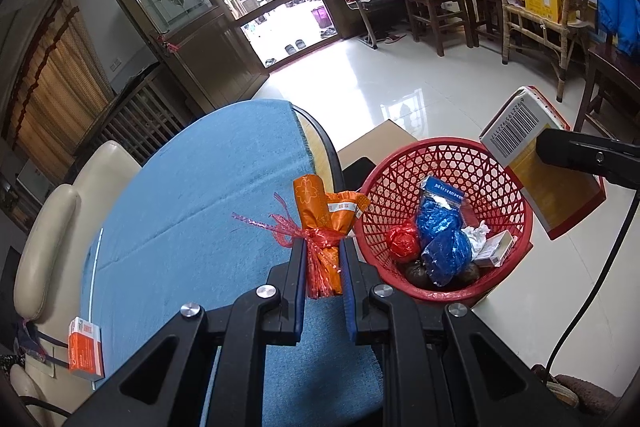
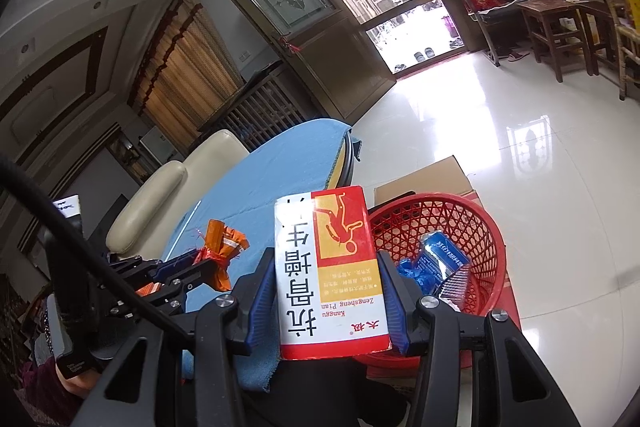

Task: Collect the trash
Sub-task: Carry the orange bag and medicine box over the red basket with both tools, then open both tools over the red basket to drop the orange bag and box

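Note:
My left gripper [image 1: 323,247] is shut on an orange wrapper tied with red ribbon [image 1: 325,227], held over the right edge of the blue-clothed table [image 1: 192,195], just left of the red basket [image 1: 512,179]. The basket holds blue bags, a red ball and small boxes. My right gripper [image 2: 326,259] is shut on a red, white and yellow medicine box [image 2: 332,279], held just left of the basket [image 2: 480,227]. The box also shows in the left wrist view [image 1: 532,147], above the basket's right rim. The left gripper with its wrapper [image 2: 220,251] shows in the right wrist view.
A small orange box [image 1: 84,351] lies at the table's near left edge. A cream chair [image 1: 52,227] stands left of the table. A cardboard box [image 1: 380,139] sits under the basket. Wooden stools [image 1: 436,7] and a wicker chair [image 1: 540,7] stand across the tiled floor.

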The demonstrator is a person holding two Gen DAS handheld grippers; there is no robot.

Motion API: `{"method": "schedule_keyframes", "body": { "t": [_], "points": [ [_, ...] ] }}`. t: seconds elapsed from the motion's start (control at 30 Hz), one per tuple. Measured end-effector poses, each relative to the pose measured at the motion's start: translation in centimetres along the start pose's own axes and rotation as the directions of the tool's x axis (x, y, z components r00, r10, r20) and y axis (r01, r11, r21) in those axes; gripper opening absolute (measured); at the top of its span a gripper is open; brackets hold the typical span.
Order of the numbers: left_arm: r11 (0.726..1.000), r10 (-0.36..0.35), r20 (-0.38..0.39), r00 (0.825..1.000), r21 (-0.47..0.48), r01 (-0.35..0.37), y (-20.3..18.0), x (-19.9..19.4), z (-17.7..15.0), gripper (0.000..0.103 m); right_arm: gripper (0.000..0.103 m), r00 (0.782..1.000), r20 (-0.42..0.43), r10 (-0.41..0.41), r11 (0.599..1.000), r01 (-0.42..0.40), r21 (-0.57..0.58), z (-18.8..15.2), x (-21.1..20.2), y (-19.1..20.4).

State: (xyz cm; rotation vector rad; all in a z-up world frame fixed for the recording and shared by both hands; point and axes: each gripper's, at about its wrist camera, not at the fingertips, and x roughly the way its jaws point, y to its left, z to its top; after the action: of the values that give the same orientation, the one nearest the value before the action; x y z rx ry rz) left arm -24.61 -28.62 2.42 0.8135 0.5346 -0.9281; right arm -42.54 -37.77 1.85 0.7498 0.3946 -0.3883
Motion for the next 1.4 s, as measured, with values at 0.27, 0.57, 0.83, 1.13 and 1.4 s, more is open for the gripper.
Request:
{"method": "schedule_keyframes", "body": {
  "t": [0.27, 0.57, 0.83, 1.13, 1.4],
  "points": [
    [1.000, -0.021, 0.001, 1.000, 0.016, 0.021, -0.8, 0.3, 0.6, 0.017, 0.051, 1.000, 0.015, -0.009, 1.000, 0.009, 0.022, -0.1, -0.9, -0.4],
    [0.997, -0.078, 0.003, 0.997, 0.030, 0.078, -1.9, 1.3, 1.1, 0.017, 0.051, 0.999, 0.027, -0.029, 0.998, 0.027, 0.057, -0.2, -1.6, -1.0],
    [0.993, -0.116, -0.028, 0.993, 0.025, 0.116, -2.9, 3.0, 1.4, 0.017, 0.051, 0.998, 0.029, -0.048, 0.995, 0.045, 0.091, -0.3, -1.5, -1.5],
    [0.988, -0.155, -0.037, 0.987, 0.021, 0.156, -3.6, 4.4, 2.1, 0.017, 0.051, 0.996, 0.037, -0.078, 0.987, 0.072, 0.145, 0.0, -1.0, -2.6],
    [0.979, -0.205, -0.043, 0.978, -0.012, 0.204, -3.2, 5.8, 3.1, 0.018, 0.052, 0.993, 0.039, -0.114, 0.980, 0.105, 0.171, 0.7, 0.5, -3.0]
  ]
}}
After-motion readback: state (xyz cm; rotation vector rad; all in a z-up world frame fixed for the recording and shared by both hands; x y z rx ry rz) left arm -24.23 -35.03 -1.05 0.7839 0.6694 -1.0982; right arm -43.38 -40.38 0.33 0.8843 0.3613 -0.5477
